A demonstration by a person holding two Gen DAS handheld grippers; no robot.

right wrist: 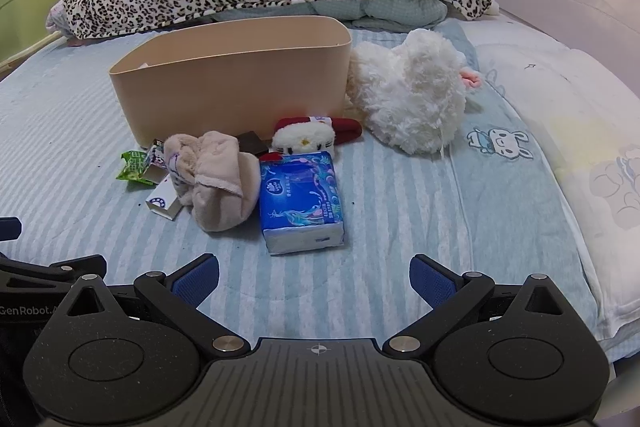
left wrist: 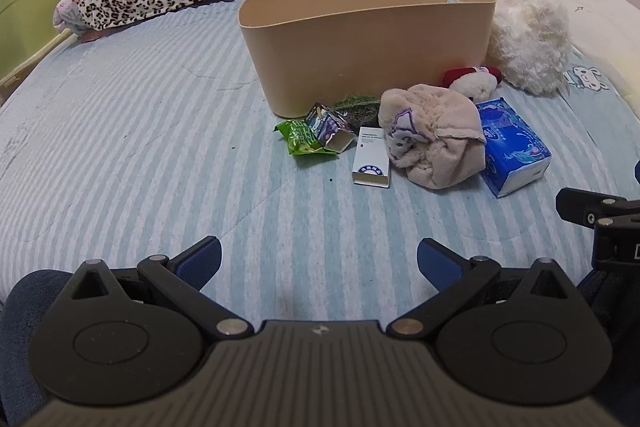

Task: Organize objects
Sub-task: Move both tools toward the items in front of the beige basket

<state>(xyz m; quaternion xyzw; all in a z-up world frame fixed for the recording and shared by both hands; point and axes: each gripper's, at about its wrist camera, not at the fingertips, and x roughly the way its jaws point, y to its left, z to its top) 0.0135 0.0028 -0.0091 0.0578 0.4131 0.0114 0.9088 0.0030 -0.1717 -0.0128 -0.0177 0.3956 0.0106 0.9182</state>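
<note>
Striped bedsheet is stretching ahead; I'm holding both grippers spread and empty, right gripper nearer the tissue pack, lengthwise toward it, before the bin

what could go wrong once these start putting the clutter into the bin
1. The beige cloth leans on the tissue pack and partly covers the white box; lifting it could drag either along.
2. The bin looks light and sits on soft bedding; a bump might tip or slide it.
3. The green wrapper and small carton overlap, so the open left gripper may pinch both. The right gripper is open too.
</note>
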